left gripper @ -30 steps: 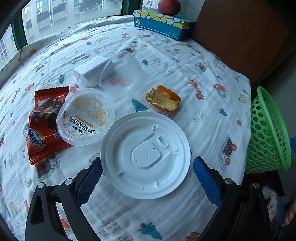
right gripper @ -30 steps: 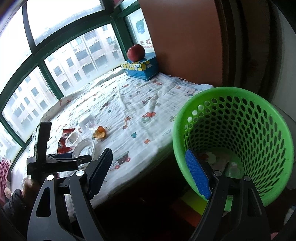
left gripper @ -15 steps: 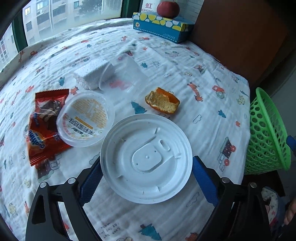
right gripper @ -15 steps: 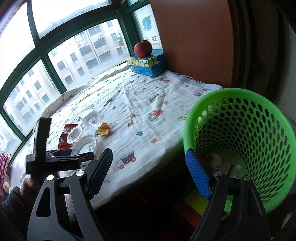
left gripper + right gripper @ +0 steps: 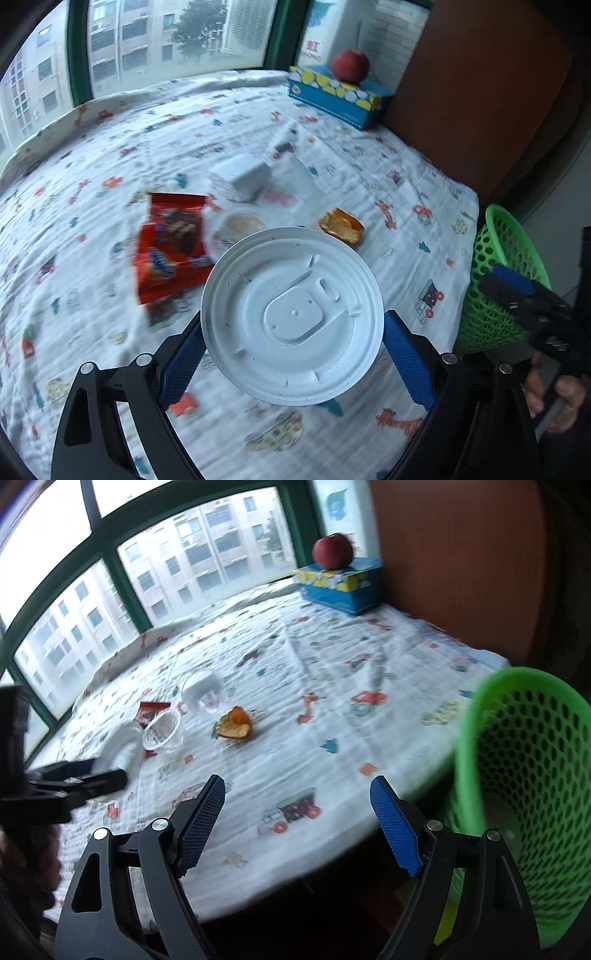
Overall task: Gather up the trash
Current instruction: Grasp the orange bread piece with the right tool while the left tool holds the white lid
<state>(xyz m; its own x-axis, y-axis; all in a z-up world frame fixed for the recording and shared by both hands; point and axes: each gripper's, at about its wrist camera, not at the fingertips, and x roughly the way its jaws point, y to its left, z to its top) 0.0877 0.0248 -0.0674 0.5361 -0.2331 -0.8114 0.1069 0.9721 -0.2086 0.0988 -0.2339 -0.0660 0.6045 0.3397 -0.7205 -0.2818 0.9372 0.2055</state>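
The round white plastic lid (image 5: 291, 314) fills the lower centre of the left wrist view, pinched by its rim between the blue pads of the left gripper (image 5: 292, 341), whose jaws are clamped on its two opposite edges. The lid looks raised above the printed white cloth (image 5: 92, 314) rather than lying on it, since it overlaps the things behind it; gripping across the widest part probably keeps so flat a piece from tipping.

Just behind it, towards the middle of the frame, lie the remaining pieces of rubbish: a red snack wrapper (image 5: 171, 243), a clear plastic cup (image 5: 236, 227), a white foam block (image 5: 242, 177) and an orange peel piece (image 5: 341, 230).

The green perforated plastic basket (image 5: 506, 280) stands at the right edge, beside the table edge, presumably placed there so rubbish can be carried sideways and dropped in.

In the right wrist view, the right gripper (image 5: 297, 819) hangs at lower centre with its jaws wide apart and nothing between them, near the basket (image 5: 532, 786), perhaps ready for the next pick.

At the top, a red apple (image 5: 349, 66) sits on a blue and yellow tissue box (image 5: 334, 98), well apart from the rubbish and likely not part of it.
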